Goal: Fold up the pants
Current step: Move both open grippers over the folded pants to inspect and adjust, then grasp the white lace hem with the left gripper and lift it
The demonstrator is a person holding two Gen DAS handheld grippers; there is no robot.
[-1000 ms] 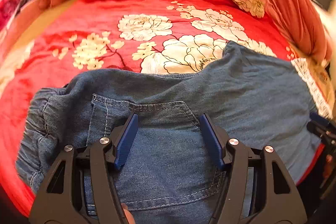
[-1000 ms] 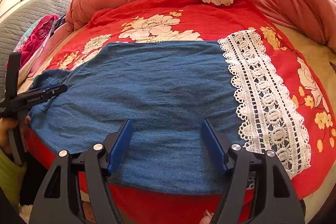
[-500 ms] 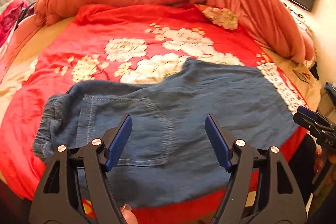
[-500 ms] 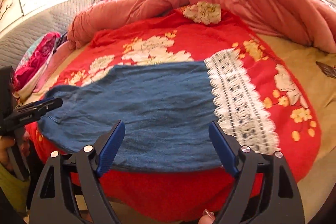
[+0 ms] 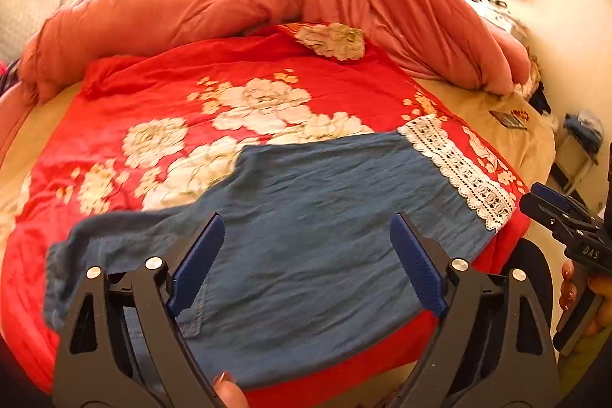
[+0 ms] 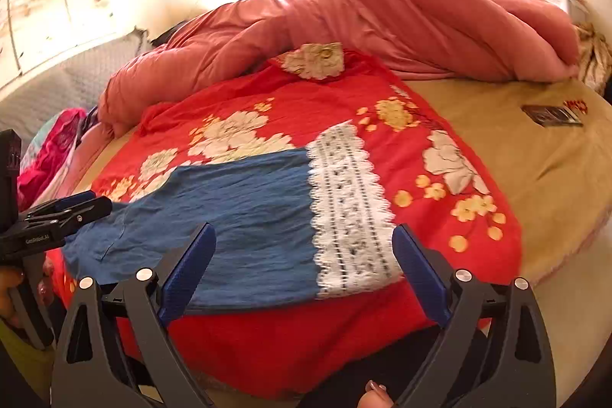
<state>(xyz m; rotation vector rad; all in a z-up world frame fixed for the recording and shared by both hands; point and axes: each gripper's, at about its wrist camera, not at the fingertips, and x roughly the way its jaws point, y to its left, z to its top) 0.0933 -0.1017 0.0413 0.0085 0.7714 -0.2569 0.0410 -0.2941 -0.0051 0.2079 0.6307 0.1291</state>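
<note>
- The blue denim pants [image 5: 313, 217] are lying flat on a red floral bedspread [image 5: 229, 94] near the bed's front edge, waistband toward the left, white lace-trimmed hem [image 6: 350, 217] toward the right.
- The left gripper [image 5: 306, 266] is hovering over the seat and pocket end, its jaws opening wide, nothing between the blue pads.
- The right gripper [image 6: 304, 274] is hanging above the lower leg and lace cuff, its jaws likewise opening, no cloth pinched.
- A rumpled salmon duvet [image 6: 382, 25] is bunching along the far side of the bed, well apart from the garment.
- The pants appear already doubled leg over leg, though motion blur at the left edge is making the layering hard to confirm.
- Judging by the layout, one fold is looking finished and both grippers are standing free between grasps.
- The next move is probably calling for pinching the lace hem and carrying it across toward the waistband, the other gripper steadying the cloth.
</note>
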